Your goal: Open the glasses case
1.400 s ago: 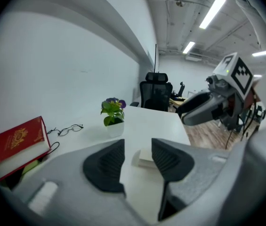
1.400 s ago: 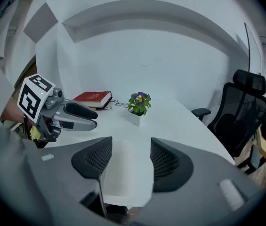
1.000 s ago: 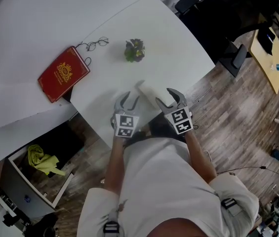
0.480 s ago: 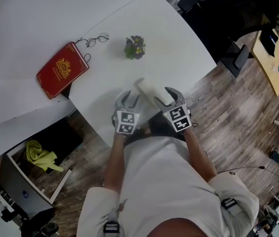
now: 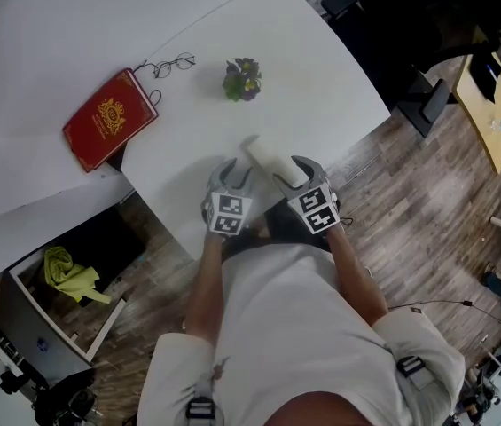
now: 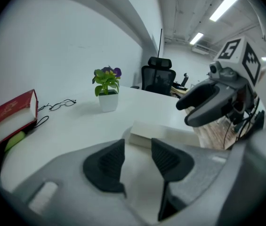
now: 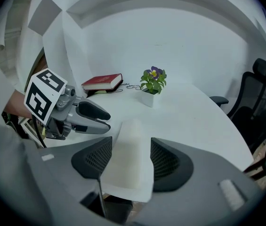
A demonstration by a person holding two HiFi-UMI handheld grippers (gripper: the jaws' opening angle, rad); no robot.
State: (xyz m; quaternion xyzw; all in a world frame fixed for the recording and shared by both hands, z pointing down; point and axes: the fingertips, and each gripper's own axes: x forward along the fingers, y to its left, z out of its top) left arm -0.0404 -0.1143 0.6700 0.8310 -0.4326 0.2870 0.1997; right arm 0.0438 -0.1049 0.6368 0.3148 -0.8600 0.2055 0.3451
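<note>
Both grippers sit slightly lower at the near edge of the table [image 5: 321,87] than a second ago, their marker cubes a touch smaller in the head view. There the pale glasses case [image 5: 266,155] lies by that edge, its near end covered by the right gripper [image 5: 293,174]. In the left gripper view, the left gripper [image 6: 136,147] holds its pads narrowly apart over bare tabletop, the case just beyond. In the right gripper view, the pads pinch the case's long sides, and no lid seam can be made out.
</note>
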